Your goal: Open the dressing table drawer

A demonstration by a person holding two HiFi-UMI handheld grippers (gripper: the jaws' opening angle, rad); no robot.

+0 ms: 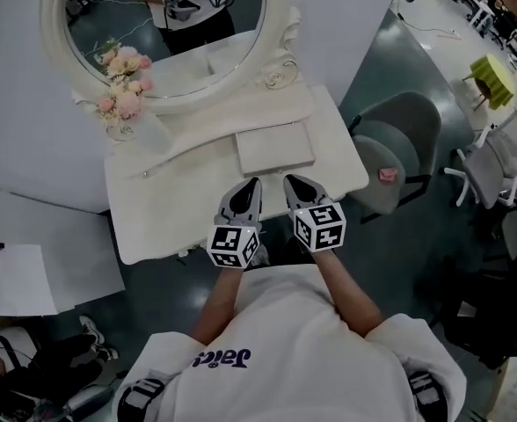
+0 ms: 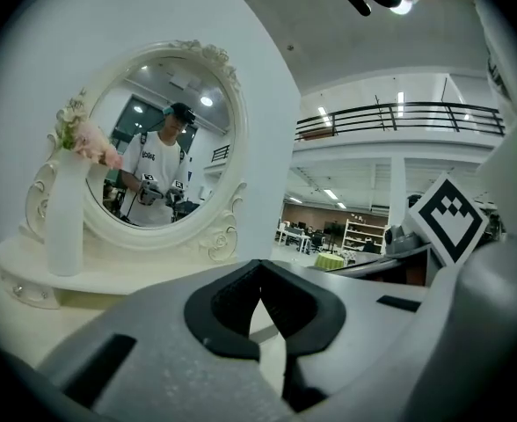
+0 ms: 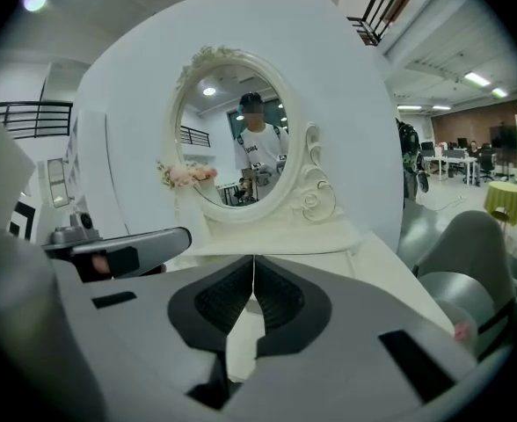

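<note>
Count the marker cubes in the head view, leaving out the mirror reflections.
2. One cube rides on the left gripper, the other cube on the right gripper, side by side at the dressing table's front edge. None appears hidden.

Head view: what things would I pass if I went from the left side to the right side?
pink flowers → left gripper → right gripper → grey chair → yellow table
</note>
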